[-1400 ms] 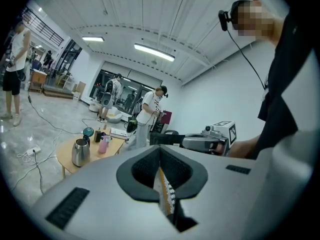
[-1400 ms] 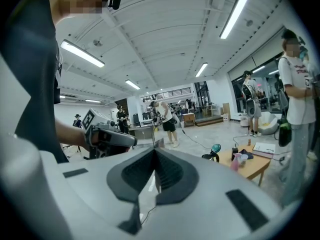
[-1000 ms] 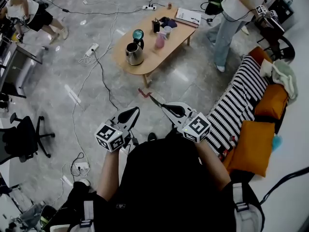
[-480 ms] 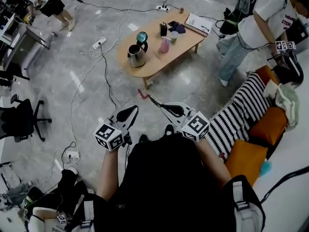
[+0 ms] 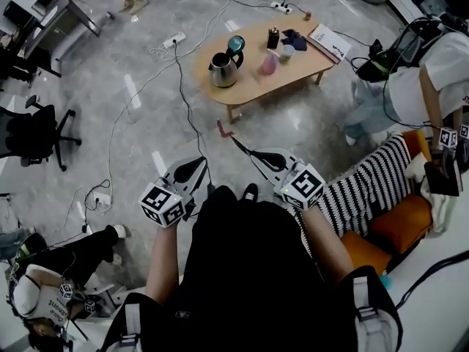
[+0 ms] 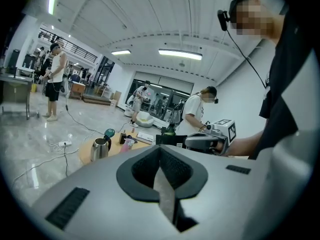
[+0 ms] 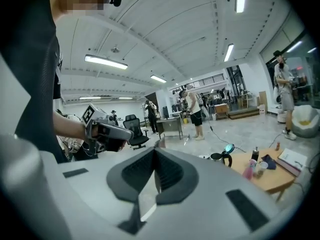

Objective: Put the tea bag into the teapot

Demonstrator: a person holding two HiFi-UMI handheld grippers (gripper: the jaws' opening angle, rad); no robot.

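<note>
Nearing the table, left claw still pressed together, right claw still pinching the tea bag.

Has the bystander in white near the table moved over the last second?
Yes. The bystander has gone from the end of the table towards the striped sofa and now leans over it.

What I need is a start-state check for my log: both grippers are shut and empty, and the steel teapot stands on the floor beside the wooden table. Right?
Not quite. The steel teapot stands on the wooden table, not the floor beside it; the head view shows this. The rest holds: left gripper and right gripper are shut and empty.
</note>
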